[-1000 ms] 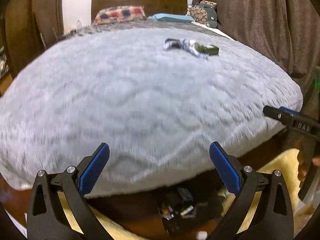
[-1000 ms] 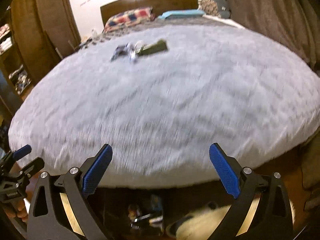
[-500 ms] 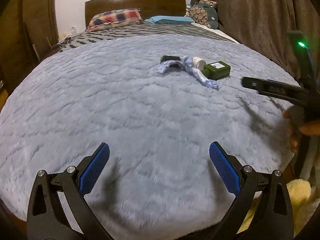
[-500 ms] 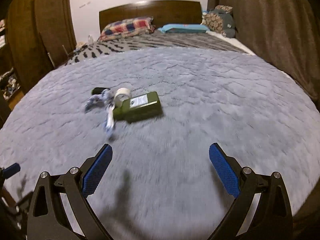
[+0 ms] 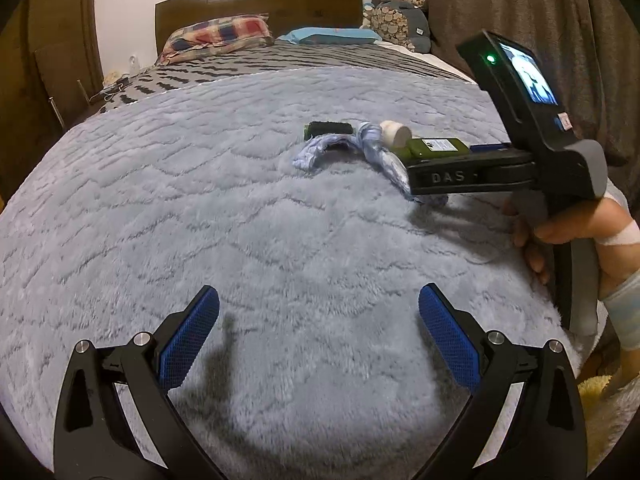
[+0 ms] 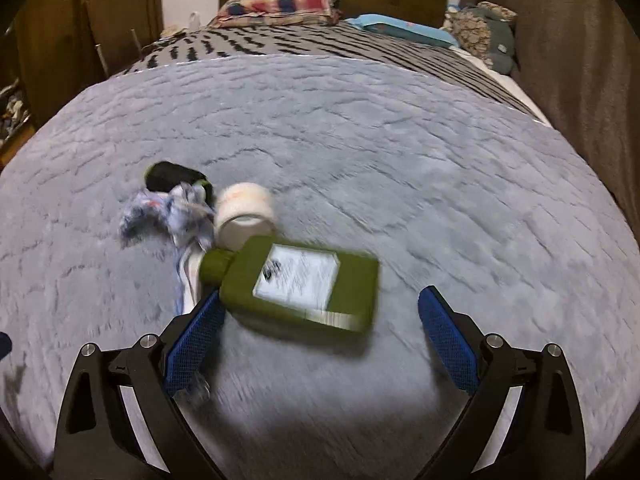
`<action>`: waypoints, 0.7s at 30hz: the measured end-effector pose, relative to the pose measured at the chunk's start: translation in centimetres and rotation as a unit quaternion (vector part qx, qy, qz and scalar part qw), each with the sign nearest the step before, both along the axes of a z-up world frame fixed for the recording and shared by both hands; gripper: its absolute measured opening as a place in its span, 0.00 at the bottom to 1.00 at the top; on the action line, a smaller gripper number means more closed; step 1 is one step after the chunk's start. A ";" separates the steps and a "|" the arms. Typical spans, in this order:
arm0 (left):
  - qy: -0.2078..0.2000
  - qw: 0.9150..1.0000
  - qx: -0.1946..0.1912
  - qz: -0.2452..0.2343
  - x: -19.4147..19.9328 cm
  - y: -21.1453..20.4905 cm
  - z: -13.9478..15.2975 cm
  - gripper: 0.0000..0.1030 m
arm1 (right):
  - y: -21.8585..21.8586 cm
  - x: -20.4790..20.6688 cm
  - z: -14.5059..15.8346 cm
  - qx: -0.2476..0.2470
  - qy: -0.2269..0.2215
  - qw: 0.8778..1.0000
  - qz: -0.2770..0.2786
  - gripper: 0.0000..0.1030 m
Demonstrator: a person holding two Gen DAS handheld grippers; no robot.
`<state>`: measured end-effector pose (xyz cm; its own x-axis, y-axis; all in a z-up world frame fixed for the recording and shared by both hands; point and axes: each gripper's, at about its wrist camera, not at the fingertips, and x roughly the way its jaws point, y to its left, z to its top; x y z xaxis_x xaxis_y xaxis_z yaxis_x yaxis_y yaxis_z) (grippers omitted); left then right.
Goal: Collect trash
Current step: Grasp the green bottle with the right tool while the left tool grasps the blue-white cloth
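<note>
Right claw (image 6: 320, 320) was wide open with nothing in it, nosing up to the green bottle (image 6: 300, 280) lying mid-bed (image 6: 440, 160). Left claw (image 5: 320, 332) was open and empty too, hanging back. The rag (image 6: 172, 212) and tape roll (image 6: 244, 216) touched the bottle, so a sloppy pinch could've snagged them.

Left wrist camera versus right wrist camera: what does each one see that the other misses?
Only the left wrist view shows the right gripper from the side, with the hand holding it and its lit screen. Only the right wrist view shows the green bottle's white label close up, between open fingers. Both show the grey blanket, crumpled wrapper, tape roll and pillows.
</note>
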<state>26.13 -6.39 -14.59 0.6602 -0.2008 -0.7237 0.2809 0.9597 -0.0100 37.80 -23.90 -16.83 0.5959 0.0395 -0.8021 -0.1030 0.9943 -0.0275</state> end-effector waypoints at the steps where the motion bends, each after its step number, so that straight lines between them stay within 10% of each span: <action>1: 0.000 1.000 0.001 -0.001 0.2 -0.1 -0.1 0.92 | 0.2 0.4 -0.1 0.000 0.005 1.000 0.006 0.95; 8: 0.005 1.000 0.001 -0.002 1.3 -0.6 -0.1 0.92 | -0.9 0.9 -0.1 0.038 0.000 0.999 0.001 0.68; 21: -0.001 1.000 -0.002 -0.008 5.2 -3.9 0.8 0.92 | -5.8 -4.9 0.9 0.079 -0.037 0.996 -0.027 0.68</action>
<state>31.34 -10.32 -13.77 0.6588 -0.2149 -0.7210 0.2964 0.9550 -0.0138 32.92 -29.69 -15.97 0.6584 0.1291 -0.7415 -0.0538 0.9907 0.1247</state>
